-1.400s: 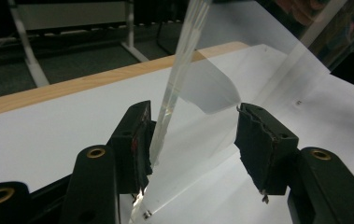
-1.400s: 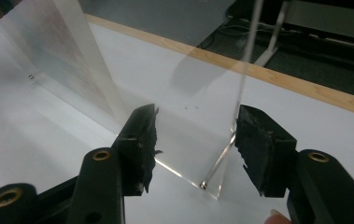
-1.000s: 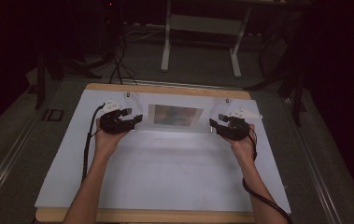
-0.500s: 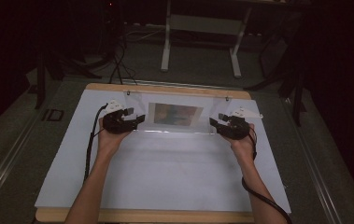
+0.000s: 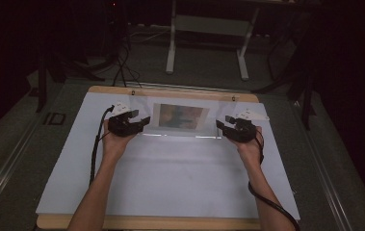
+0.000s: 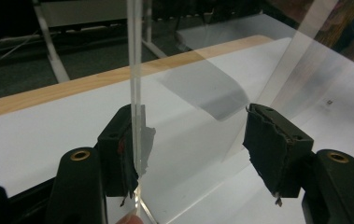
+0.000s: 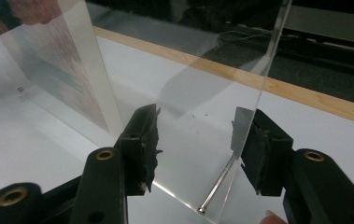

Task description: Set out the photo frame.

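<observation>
We see the clear frame (image 5: 180, 117) standing upright; the left gripper (image 5: 141, 121) and right gripper (image 5: 220, 124) flank it, jaws wide, clamping nothing.

We cannot make out the picture (image 5: 179, 116) behind the clear panel (image 5: 185, 103) — it is a blur of colour. In the gripper views its top runs past the frame's edge.

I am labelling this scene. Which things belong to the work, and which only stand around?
In use:
- clear frame
- picture inside it
- left gripper
- right gripper
- metal pin

Around:
- white sheet
- wooden board
- stand
</observation>
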